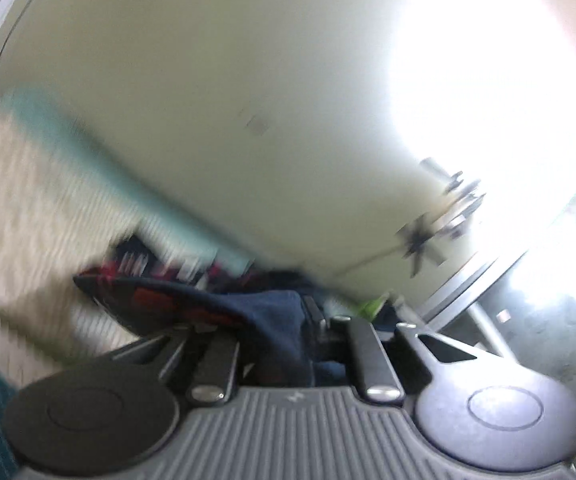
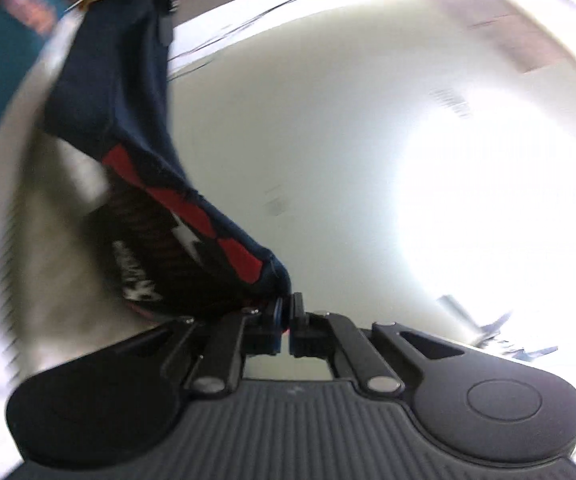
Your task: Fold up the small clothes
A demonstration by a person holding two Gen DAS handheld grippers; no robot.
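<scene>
A small navy garment (image 1: 280, 312) with red patches drapes over the front of my left gripper (image 1: 311, 322). It hides most of the fingers, and the jaws are pinched shut on a fold of it. In the right wrist view the same navy garment (image 2: 136, 128), with red blocks and a white star, stretches from the top left down to my right gripper (image 2: 288, 314). Its jaws are shut on a corner of the cloth. The far end of the garment runs up to a dark blurred shape at the top edge. Both views are smeared by motion.
A white table top (image 1: 208, 100) fills most of both views, with strong glare on the right. A cream striped cloth with a teal edge (image 1: 48, 184) lies at the left. A metal table leg (image 1: 483, 328) and dark floor show at the right. A teal item (image 2: 4, 40) sits top left.
</scene>
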